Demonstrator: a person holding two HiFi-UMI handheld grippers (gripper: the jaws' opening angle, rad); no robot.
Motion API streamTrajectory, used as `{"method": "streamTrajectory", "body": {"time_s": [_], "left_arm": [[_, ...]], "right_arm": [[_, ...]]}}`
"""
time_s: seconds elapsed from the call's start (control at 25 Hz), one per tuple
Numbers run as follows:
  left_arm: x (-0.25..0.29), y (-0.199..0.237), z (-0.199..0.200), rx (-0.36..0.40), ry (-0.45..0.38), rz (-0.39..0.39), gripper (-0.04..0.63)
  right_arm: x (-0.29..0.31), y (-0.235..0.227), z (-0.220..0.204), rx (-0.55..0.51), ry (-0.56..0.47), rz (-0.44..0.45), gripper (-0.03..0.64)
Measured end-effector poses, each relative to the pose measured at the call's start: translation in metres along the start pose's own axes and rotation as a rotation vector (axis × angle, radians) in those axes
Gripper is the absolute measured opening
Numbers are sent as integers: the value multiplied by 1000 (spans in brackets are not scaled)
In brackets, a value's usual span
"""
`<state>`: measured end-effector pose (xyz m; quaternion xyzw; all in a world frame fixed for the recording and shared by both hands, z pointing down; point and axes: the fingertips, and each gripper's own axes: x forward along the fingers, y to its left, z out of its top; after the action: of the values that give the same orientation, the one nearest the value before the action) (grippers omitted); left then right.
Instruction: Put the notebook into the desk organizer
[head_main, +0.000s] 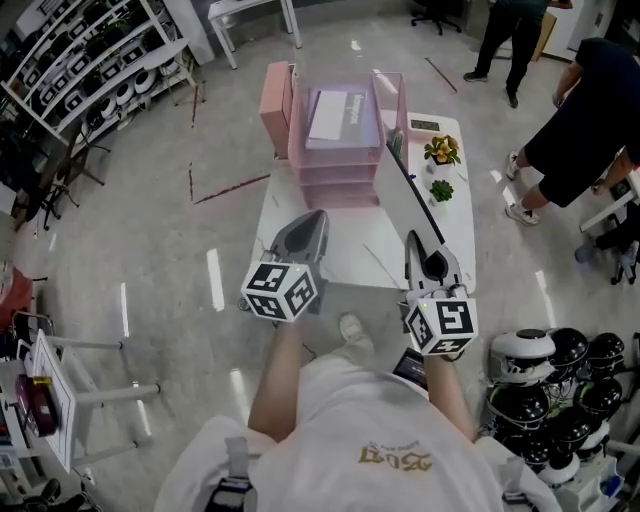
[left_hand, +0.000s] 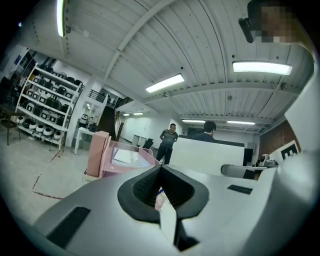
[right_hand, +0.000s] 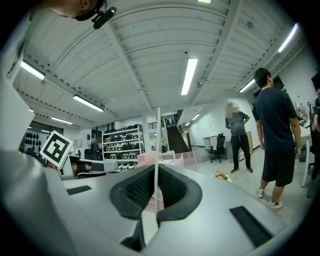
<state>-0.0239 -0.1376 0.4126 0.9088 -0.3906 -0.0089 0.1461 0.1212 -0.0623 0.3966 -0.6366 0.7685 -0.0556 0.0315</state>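
A pink desk organizer (head_main: 340, 170) stands at the far end of the white table (head_main: 340, 250), with a pale booklet (head_main: 335, 115) lying in its top tray. My right gripper (head_main: 412, 238) is shut on a thin white notebook (head_main: 405, 185), held on edge and reaching toward the organizer's right side. In the right gripper view the notebook (right_hand: 158, 135) rises edge-on from the shut jaws (right_hand: 156, 167), with the organizer (right_hand: 187, 159) beyond. My left gripper (head_main: 318, 216) hovers over the table's near left, shut and empty. The left gripper view shows the notebook (left_hand: 205, 156) as a white panel right of the organizer (left_hand: 107, 155).
A pink box (head_main: 276, 105) stands left of the organizer. Two small potted plants (head_main: 441, 150) (head_main: 441, 190) sit on the table's right strip. People (head_main: 590, 120) stand at the right. Helmets (head_main: 560, 380) are stacked at the near right, shelves (head_main: 90, 70) at the far left.
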Motion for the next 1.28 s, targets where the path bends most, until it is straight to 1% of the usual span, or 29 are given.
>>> {"method": "streamTrajectory", "body": {"time_s": [0.16, 0.4, 0.6, 0.92, 1.28], "left_arm": [[49, 29, 19, 4, -3, 6, 15], [95, 63, 27, 6, 15, 10, 15], [115, 84, 32, 3, 22, 10, 15], [141, 107, 52, 36, 14, -14, 15], [154, 130, 59, 23, 6, -13, 15]], "right_arm": [[56, -12, 10, 4, 0, 24, 20], [112, -23, 12, 12, 5, 39, 20], [144, -26, 12, 13, 13, 43, 20], [188, -25, 18, -4, 3, 35, 20], [220, -27, 20, -92, 13, 22, 20]]}}
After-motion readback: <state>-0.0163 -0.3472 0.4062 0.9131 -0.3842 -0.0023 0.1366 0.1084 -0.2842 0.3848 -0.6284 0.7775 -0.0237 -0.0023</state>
